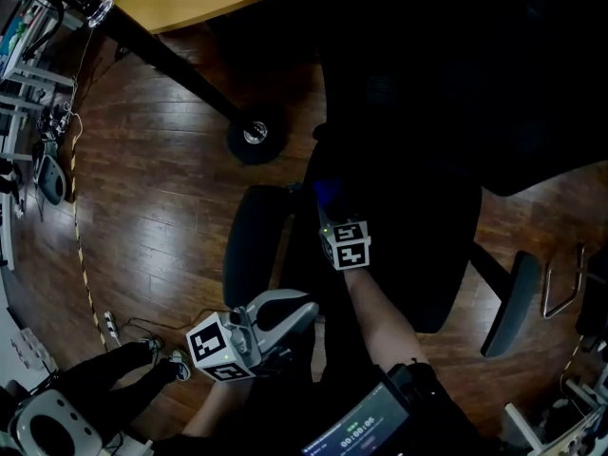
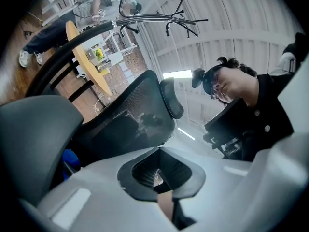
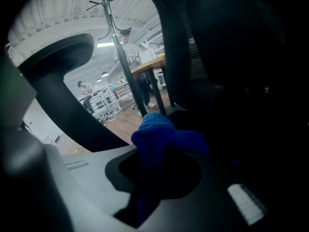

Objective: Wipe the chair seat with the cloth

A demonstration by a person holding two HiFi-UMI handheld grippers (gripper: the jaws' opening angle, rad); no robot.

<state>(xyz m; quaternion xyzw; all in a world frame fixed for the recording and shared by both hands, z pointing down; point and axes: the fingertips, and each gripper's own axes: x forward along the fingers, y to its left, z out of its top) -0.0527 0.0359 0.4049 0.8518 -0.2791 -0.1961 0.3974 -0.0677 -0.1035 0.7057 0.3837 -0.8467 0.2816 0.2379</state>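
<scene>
**A:** what's the right gripper got?

**B:** it's clamped on the blue cloth, which bunches up out of the jaws. It sits at the left edge of the chair seat, next to the armrest. Too dark to tell if the cloth touches the seat.

**A:** and the left gripper?

**B:** its 2 jaws are pressed together with nothing in them. It's near the armrest, off the seat.

Dark wooden floor carries the black chair, the table's round foot just beyond it, and a cable trailing along the left past a power strip.
</scene>
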